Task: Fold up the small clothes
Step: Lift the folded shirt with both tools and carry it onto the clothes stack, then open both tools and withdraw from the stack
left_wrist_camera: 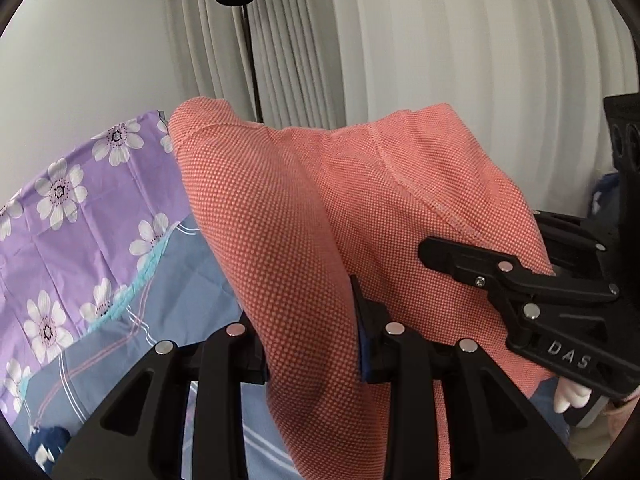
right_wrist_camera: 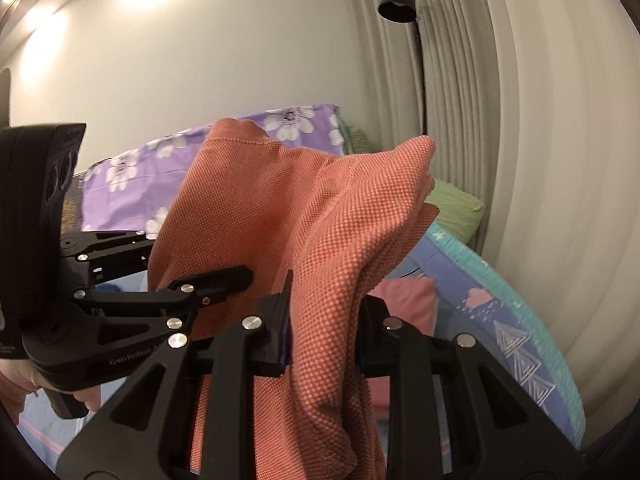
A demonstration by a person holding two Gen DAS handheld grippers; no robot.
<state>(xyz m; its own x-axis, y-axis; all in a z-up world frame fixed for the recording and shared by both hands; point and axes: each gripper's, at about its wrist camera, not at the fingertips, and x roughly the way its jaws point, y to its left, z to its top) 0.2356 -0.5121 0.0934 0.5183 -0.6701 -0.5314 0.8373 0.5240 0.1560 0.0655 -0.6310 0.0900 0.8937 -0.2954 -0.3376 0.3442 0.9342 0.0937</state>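
Pale pleated curtains [left_wrist_camera: 460, 60] are backing a purple floral bedsheet [left_wrist_camera: 80, 208]; a coral waffle-knit garment [left_wrist_camera: 304, 208] is hanging above it.
Left gripper [left_wrist_camera: 316, 344] and right gripper [right_wrist_camera: 320, 332] are each pinching a bunched fold, jaws narrowly parted around cloth; toward six o'clock the loose fabric is risking slipping, since the grips look uneven.

The orange garment [left_wrist_camera: 304, 216] hides the pads of my left hand-held gripper [left_wrist_camera: 316, 344], and its lower end runs off the picture's bottom edge. My gloved hand [left_wrist_camera: 572, 396] shows only as fingertips behind the right hand-held gripper [left_wrist_camera: 448, 252].
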